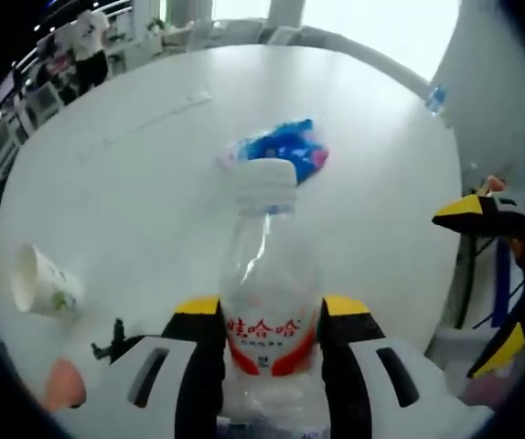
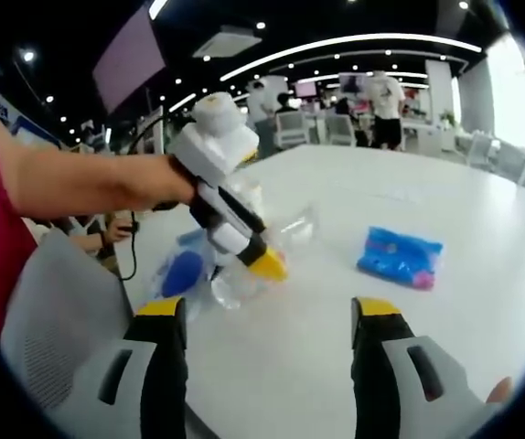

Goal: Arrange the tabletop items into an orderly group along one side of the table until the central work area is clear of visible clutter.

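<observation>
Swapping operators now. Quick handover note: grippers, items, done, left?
Left gripper: shut on the clear plastic bottle, white cap on, red label, held over the white table.
Right gripper: open, empty, hovering above the table near the left one.
Items: blue packet lies near the table's middle, beyond the bottle. White paper cup lies on its side toward one edge, with a small orange item close by.
Done: bottle picked up.
Left: set the bottle down along one side, then bring the packet, cup and orange item next to it.
</observation>
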Motion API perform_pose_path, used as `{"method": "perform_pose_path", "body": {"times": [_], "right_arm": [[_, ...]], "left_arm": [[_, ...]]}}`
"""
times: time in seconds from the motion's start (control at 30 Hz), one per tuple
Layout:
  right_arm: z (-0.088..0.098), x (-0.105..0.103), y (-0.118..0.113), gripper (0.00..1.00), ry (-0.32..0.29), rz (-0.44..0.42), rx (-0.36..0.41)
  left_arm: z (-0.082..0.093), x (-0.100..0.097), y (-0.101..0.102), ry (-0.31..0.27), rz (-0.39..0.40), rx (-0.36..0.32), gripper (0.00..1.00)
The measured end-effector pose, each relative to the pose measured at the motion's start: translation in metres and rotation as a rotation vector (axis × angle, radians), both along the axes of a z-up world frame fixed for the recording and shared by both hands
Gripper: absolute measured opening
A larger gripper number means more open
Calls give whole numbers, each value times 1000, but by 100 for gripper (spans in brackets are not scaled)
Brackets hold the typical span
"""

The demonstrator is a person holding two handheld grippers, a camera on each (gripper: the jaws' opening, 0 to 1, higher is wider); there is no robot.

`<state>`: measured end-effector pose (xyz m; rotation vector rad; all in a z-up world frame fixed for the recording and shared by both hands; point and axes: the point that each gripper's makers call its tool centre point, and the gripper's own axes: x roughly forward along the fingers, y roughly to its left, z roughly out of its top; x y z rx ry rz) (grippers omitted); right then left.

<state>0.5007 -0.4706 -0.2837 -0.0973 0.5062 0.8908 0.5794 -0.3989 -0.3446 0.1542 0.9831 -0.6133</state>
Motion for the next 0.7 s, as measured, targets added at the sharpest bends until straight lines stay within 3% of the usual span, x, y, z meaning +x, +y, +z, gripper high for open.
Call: {"method": "perform_pose_path", "body": {"times": [0.37,0.5,0.7], "right_arm": [[6,-1,3,73,-12,9,-9],[9,-2,4,73,-18,12,-9],[14,0,5,72,-27,15,-12]], "left_arm": [[16,-2,1,-46,-2,-31,37],[23,-1,-3,-144,-43,-82,36],[23,-3,0,-193,-27,-144,36]]}}
